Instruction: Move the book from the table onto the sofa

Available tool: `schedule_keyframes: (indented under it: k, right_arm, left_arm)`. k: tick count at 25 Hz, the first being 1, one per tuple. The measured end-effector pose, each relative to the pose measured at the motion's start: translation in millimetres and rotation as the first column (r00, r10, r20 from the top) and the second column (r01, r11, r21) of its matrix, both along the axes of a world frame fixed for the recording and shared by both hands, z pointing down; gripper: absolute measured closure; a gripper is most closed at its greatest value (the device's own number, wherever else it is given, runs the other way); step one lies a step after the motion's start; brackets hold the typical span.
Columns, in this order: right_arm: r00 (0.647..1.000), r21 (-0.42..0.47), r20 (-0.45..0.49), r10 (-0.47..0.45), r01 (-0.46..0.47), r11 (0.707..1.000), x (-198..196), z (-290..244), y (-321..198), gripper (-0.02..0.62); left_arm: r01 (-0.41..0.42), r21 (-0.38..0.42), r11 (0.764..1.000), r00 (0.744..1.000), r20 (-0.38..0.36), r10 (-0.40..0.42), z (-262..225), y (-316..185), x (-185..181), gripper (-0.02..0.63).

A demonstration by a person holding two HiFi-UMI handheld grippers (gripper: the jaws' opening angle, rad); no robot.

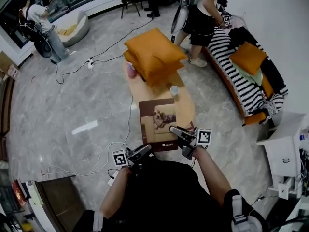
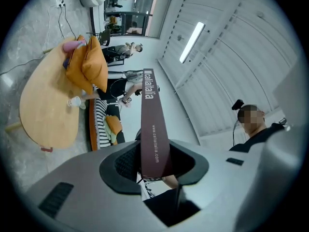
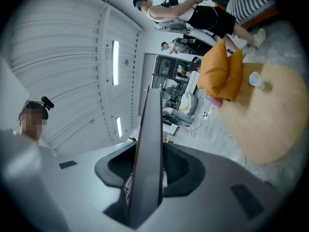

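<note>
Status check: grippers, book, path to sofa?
Left gripper and right gripper both shut on book, near edge. Book over near end of table, not on sofa yet. Person standing by sofa; cushion, clothes on seat.

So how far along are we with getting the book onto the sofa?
Done: the pickup. The left gripper and right gripper are both clamped on the book, which seems raised over the near end of the table. In hand: the carry, with the book gripped on both sides. Left: take it across to the striped sofa on the right and set it down there.
</note>
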State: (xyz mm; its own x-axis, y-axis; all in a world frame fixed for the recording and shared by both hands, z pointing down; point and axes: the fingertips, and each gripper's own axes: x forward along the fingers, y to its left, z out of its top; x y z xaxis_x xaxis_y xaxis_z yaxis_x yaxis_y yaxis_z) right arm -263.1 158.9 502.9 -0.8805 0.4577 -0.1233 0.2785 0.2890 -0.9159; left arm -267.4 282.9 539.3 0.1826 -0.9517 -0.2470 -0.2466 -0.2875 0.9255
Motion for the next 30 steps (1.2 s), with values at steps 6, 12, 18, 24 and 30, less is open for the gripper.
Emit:
schedule_keyframes:
  k: [6,12,18,24,30]
  right_arm:
    - [0.987,-0.021,0.017,0.161,-0.160,0.987,73.0,-7.8,-26.5,0.437]
    - [0.945,-0.046,0.024,0.326,-0.324,0.945,179.6,-6.8,-60.6,0.437]
    - [0.893,-0.071,0.012,0.450,-0.448,0.891,262.2,2.2,-74.7,0.437]
    - [0.844,-0.102,0.008,0.536,-0.533,0.840,328.6,10.6,-94.9,0.437]
    - [0.798,-0.114,0.018,0.602,-0.597,0.794,345.0,8.7,-103.5,0.437]
  left_arm:
    - [-0.156,0.005,0.988,0.987,-0.032,0.157,-5.5,-27.9,61.2,0.456]
    - [-0.318,-0.005,0.948,0.945,-0.080,0.317,-9.1,-65.9,149.1,0.456]
    - [-0.441,-0.019,0.897,0.897,-0.051,0.440,-9.2,-88.7,209.3,0.456]
    - [-0.522,-0.067,0.850,0.852,0.000,0.523,-7.2,-116.4,259.4,0.456]
    - [-0.591,-0.076,0.803,0.806,-0.017,0.592,-7.4,-131.2,269.4,0.455]
